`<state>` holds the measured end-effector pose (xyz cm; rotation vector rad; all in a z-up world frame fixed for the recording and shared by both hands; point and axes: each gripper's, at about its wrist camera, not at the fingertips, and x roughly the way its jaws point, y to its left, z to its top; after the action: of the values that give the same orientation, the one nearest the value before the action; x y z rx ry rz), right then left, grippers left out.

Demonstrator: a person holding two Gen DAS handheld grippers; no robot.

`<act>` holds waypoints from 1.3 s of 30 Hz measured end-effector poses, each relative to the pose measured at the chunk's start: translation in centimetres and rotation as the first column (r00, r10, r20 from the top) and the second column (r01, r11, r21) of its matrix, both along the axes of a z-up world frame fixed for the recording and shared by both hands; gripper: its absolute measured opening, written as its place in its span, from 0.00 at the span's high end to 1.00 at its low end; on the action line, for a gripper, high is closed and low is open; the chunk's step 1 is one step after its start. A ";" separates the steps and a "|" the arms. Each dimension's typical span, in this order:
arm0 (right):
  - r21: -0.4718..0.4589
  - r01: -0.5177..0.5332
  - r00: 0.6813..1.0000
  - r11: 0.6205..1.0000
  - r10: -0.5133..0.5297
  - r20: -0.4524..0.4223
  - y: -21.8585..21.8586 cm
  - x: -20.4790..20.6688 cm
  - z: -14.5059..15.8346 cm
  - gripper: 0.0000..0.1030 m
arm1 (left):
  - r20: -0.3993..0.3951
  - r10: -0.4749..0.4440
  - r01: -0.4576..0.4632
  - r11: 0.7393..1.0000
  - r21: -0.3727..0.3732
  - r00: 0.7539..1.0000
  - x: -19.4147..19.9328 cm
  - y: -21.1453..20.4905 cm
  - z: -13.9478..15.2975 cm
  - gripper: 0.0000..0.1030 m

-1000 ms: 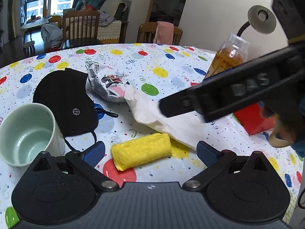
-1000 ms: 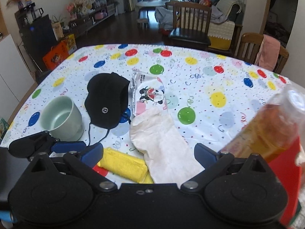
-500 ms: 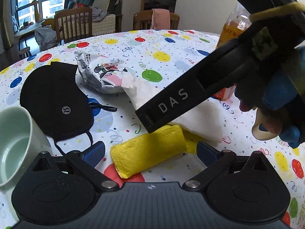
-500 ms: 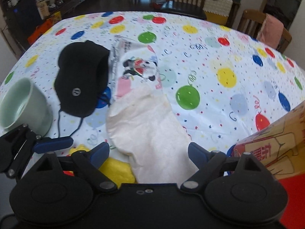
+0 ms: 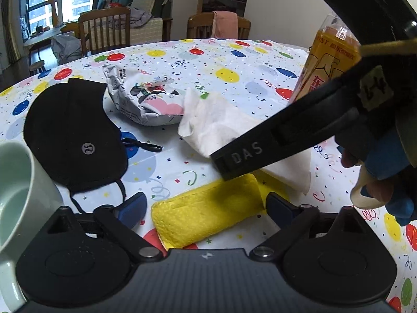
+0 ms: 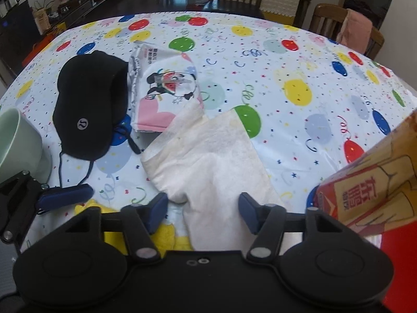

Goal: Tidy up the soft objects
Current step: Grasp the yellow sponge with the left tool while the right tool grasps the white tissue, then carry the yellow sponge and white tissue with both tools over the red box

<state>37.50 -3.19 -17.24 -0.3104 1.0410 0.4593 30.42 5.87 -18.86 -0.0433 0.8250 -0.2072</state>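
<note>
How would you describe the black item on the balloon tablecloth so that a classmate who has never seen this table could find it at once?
Start at the pale green mug on the balloon-print tablecloth. Just beside it lies the black face mask, flat, with the panda-print tissue pack on its other side. It is the only black item, with a small round silver logo and thin cords trailing from it.

1. The left gripper (image 5: 204, 206) is angled down toward the tabletop near its near edge. Its jaws stand wide and are closing slightly, with the pads clear of what lies between them.
2. The right gripper (image 6: 203, 210) tips more steeply down toward the tabletop. Its jaws are about half spread and closing, and its blue fingertips (image 6: 157, 210) are not pressing on anything.
3. In the left wrist view the right gripper's black body crosses from the right, with gloved fingers (image 5: 375, 180) wrapped round its handle.
</note>
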 end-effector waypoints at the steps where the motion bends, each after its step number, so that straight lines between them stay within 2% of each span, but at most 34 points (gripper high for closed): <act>1: 0.002 0.006 1.000 1.000 -0.006 0.002 -0.1 0.0 0.0 0.48 | 0.001 0.004 -0.004 1.000 0.005 1.000 0.0 0.0 0.0 0.07; 4: 0.002 0.014 1.000 1.000 -0.014 0.009 -0.3 0.0 0.1 0.56 | 0.003 0.005 -0.005 1.000 0.007 1.000 -0.1 -0.1 0.2 0.14; 9: -0.004 0.022 1.000 1.000 -0.022 0.020 -0.7 -0.3 0.3 0.85 | 0.006 0.024 -0.024 1.000 0.018 1.000 -0.1 -0.4 0.2 0.19; 12: 0.003 0.027 0.999 1.000 -0.027 0.029 -1.1 -0.5 0.6 0.91 | 0.008 0.032 -0.032 0.999 0.015 0.999 -0.2 -0.4 0.2 0.20; 20: 0.048 0.035 0.999 0.998 -0.036 0.029 -3.0 -1.9 2.0 0.92 | -0.016 0.082 -0.083 0.996 -0.021 0.996 -0.7 0.3 0.6 0.20; 28: 0.105 0.023 0.999 0.994 -0.026 0.023 -4.9 -4.2 4.5 0.92 | -0.013 0.103 -0.104 0.993 -0.051 0.995 -2.0 0.5 2.4 0.20; 39: 0.191 0.011 0.999 0.981 -0.020 0.045 -8.7 -7.1 9.6 0.92 | 0.026 0.096 -0.094 0.993 -0.068 0.995 -4.1 -1.1 7.4 0.20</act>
<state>30.38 -11.93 -7.63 -0.1409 0.9455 0.5314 26.35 4.82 -11.50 -0.1417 0.7847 -0.1452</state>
